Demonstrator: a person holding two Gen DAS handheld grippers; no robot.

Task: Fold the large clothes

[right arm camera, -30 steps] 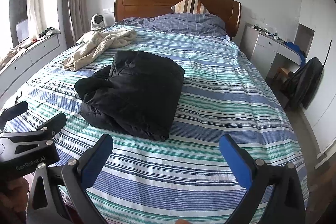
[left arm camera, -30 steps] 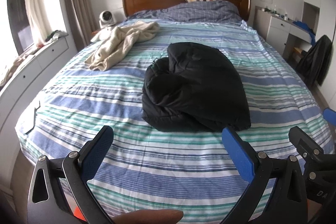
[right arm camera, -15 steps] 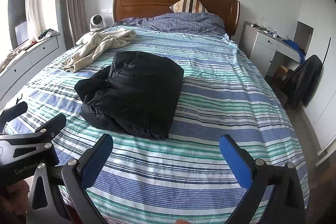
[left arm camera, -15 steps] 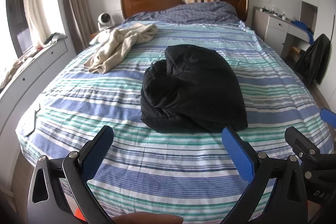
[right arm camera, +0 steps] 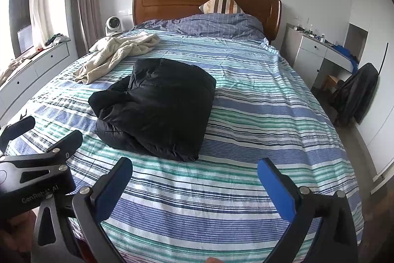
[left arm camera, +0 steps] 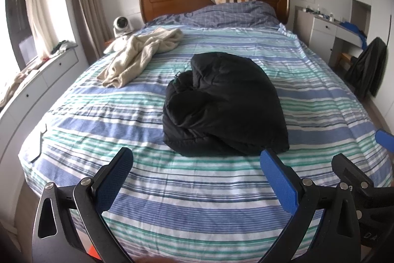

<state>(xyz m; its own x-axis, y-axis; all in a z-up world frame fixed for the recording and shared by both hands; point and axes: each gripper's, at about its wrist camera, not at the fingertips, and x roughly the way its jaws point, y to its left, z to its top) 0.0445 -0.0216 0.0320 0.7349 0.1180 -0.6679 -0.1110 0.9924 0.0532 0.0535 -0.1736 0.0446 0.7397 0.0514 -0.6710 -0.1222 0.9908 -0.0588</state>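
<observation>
Black jacket (left arm camera: 225, 105): a puffy dark bundle lying in the middle of the bed, already doubled over on itself, with a rumpled lobe bulging from its window-side edge.
Bed (left arm camera: 221, 201): striped cover; bare stripes lie between the jacket's foot-end edge and both grippers.
Cream garment (left arm camera: 142, 53): unfolded heap on the bed, headboard-ward and window-ward of the jacket, apart from it.
Left gripper (left arm camera: 197, 164): jaws spread wide, holding nothing, hanging over the foot of the bed short of the jacket.
Right gripper (right arm camera: 194, 176): likewise gaping and empty, beside the left one, its blue pads clear of the cloth.
Step in hand: the jacket looks folded and let go; this reads as the pause between garments, or a check of the bundle.
Next move: probably tuck in the loose lobe, or reach past the jacket to the cream garment, which needs spreading flat before any fold.
</observation>
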